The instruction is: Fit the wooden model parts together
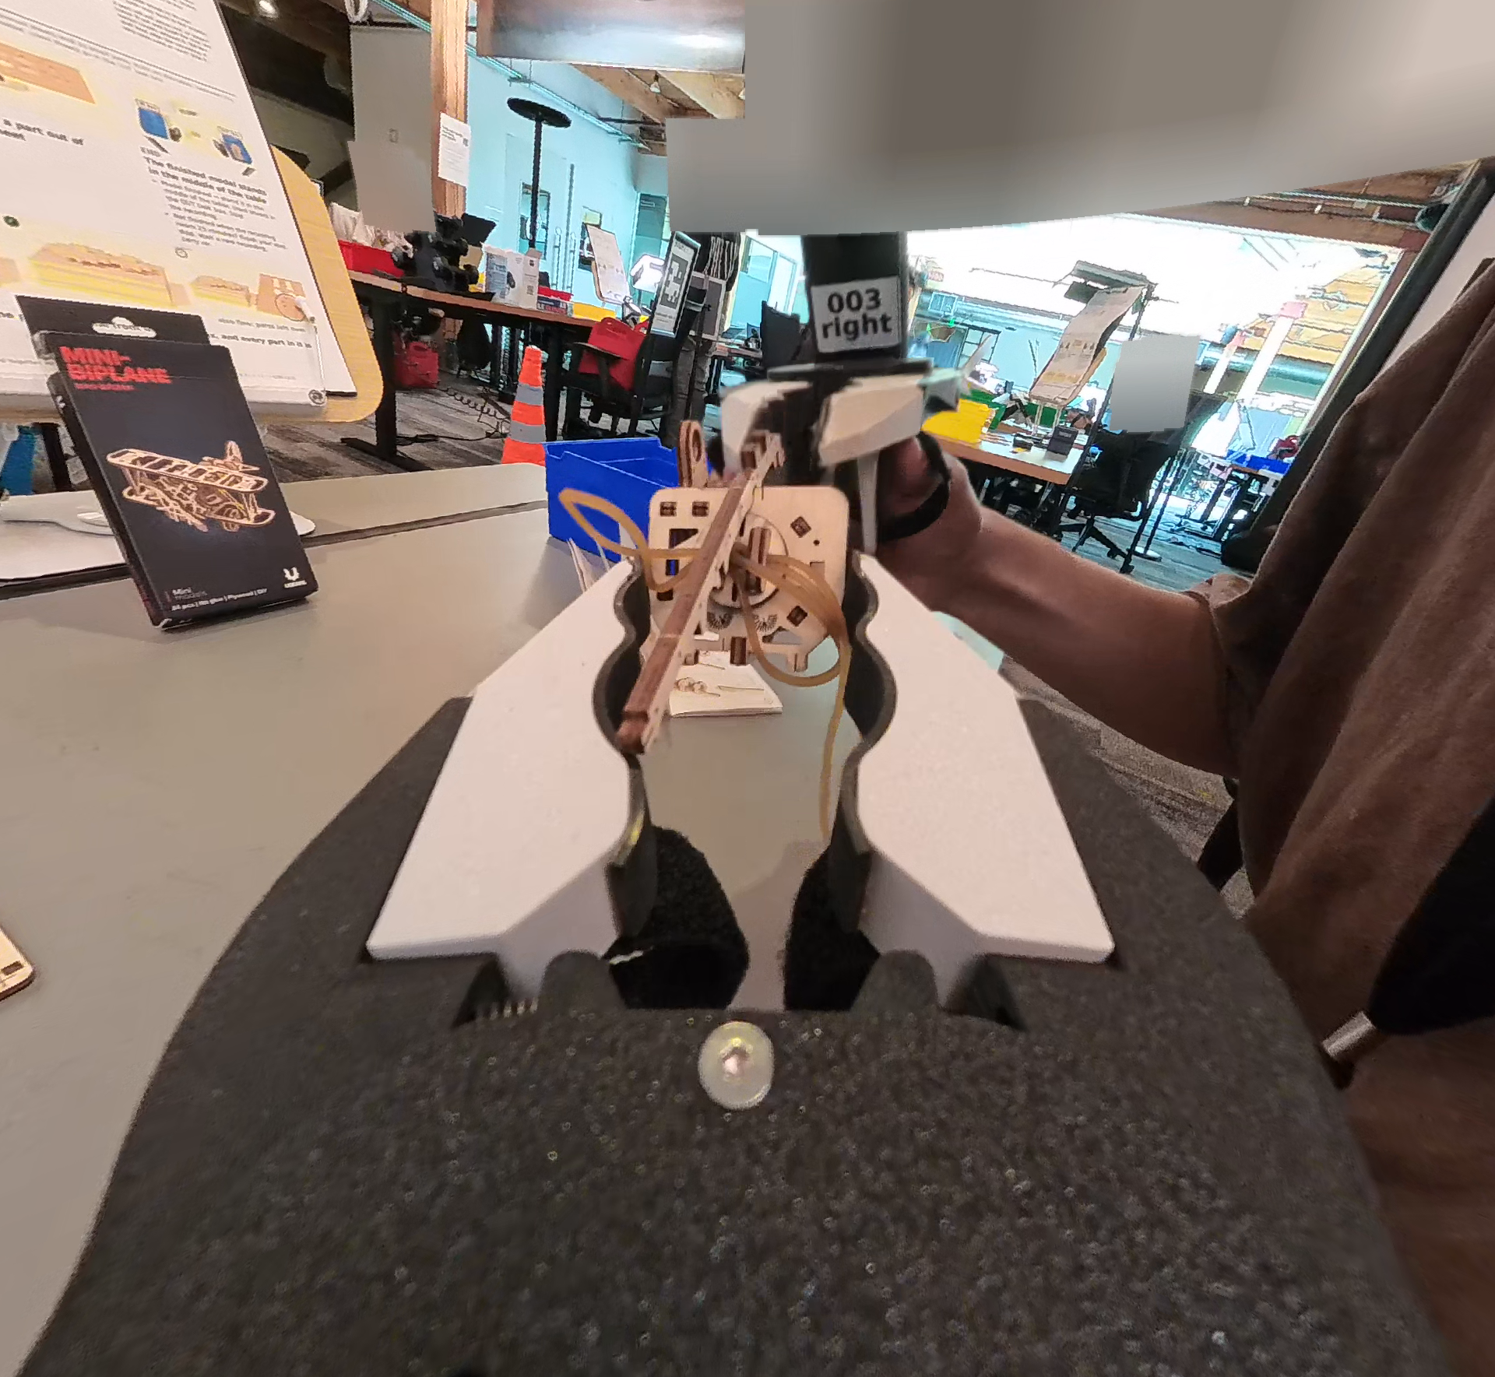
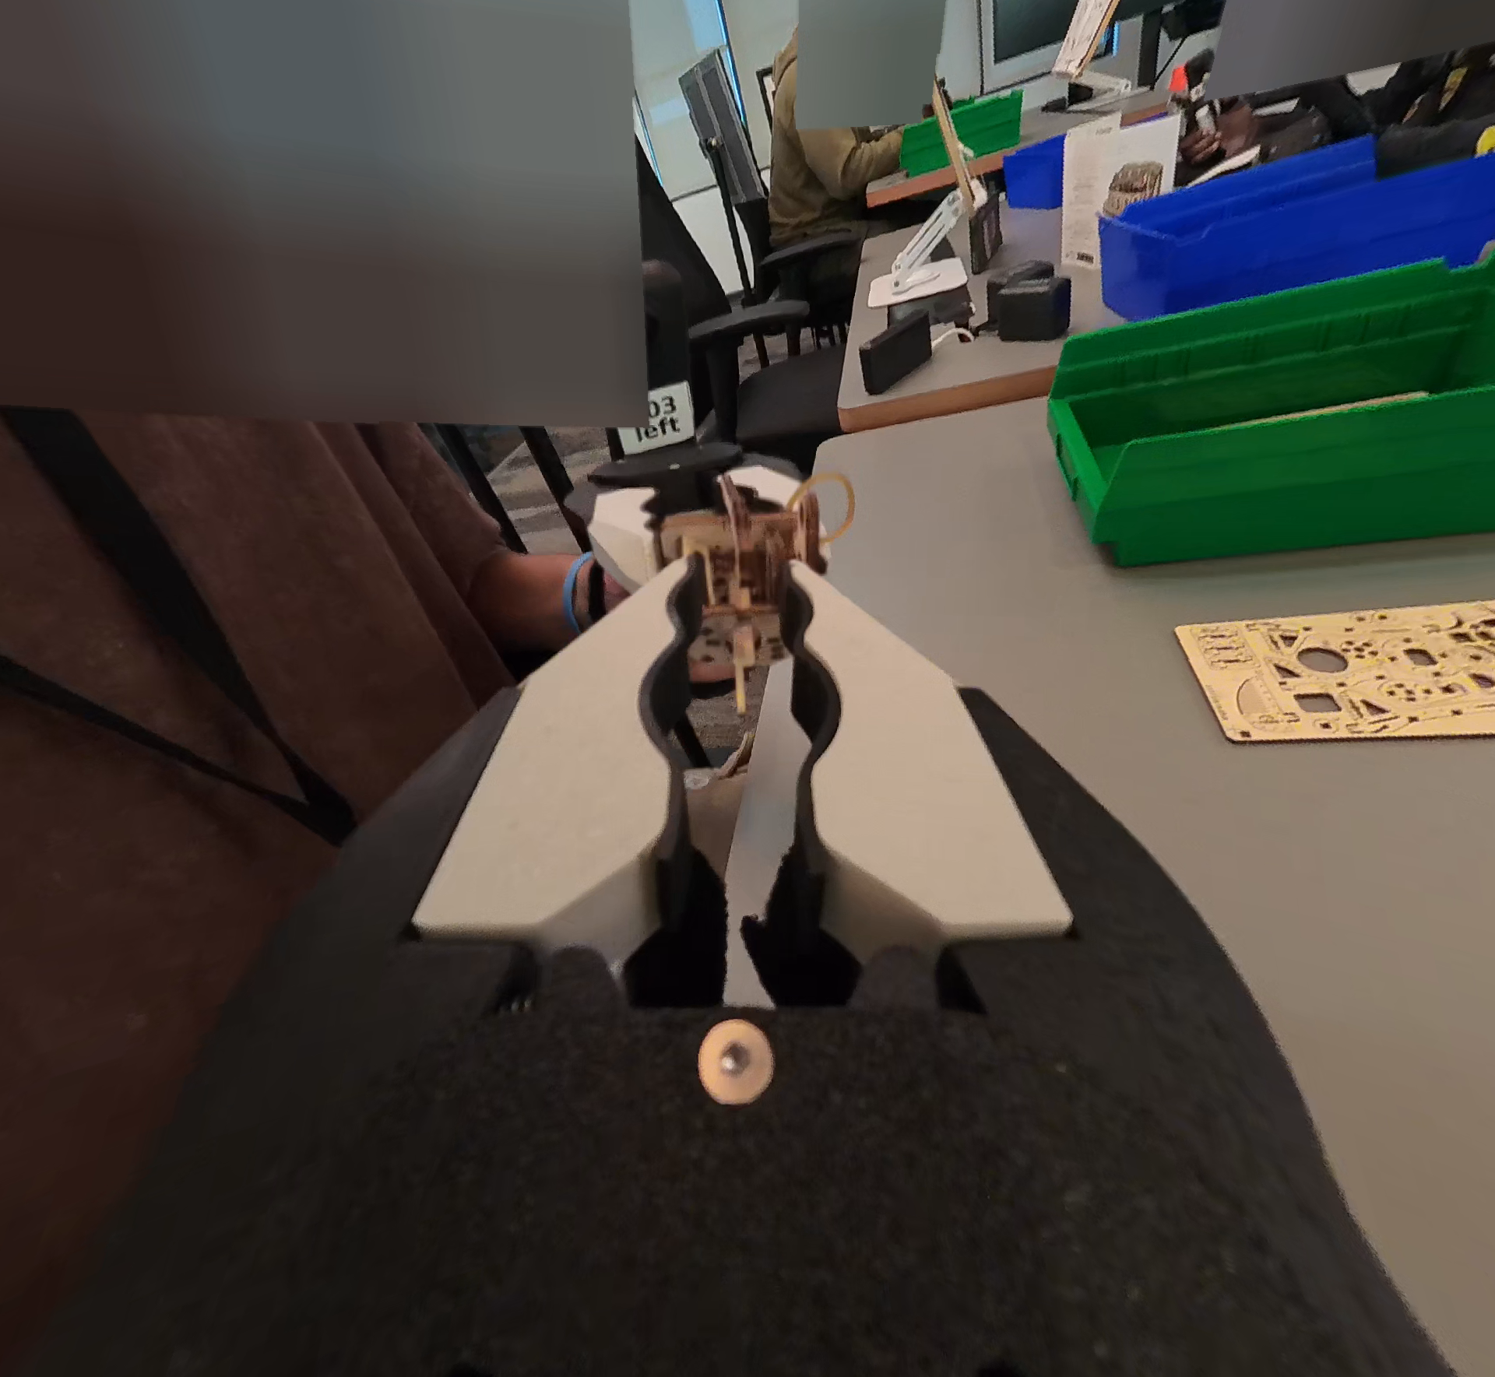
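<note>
Hanging in the air between the two grippers is the wooden model (image 1: pixel 748 570) — a pale laser-cut plywood block with square cut-outs, round gear-like layers on its face and a long thin wooden strip (image 1: pixel 702 594) slanting across it toward the left wrist camera. Tan rubber bands (image 1: pixel 797 618) loop loosely off both sides. It sits above the grey table (image 1: pixel 202 732), not resting on it.

Containers: a green bin (image 2: pixel 1262 440) on the table holds what looks like a flat cardboard-coloured sheet; the blue bin (image 2: pixel 1294 238) behind it shows no contents from here. Beside them lies a punched-out plywood parts sheet (image 2: pixel 1343 671).

Tools: the left gripper (image 1: pixel 748 570) has its fingers partly closed, the tips pressed on either side of the model's body. The right gripper (image 2: pixel 738 578) meets the model from the opposite side, jaws narrowed around its near end — gripping it, as far as I can see. A boxed kit (image 1: pixel 190 481) stands propped on the table.
</note>
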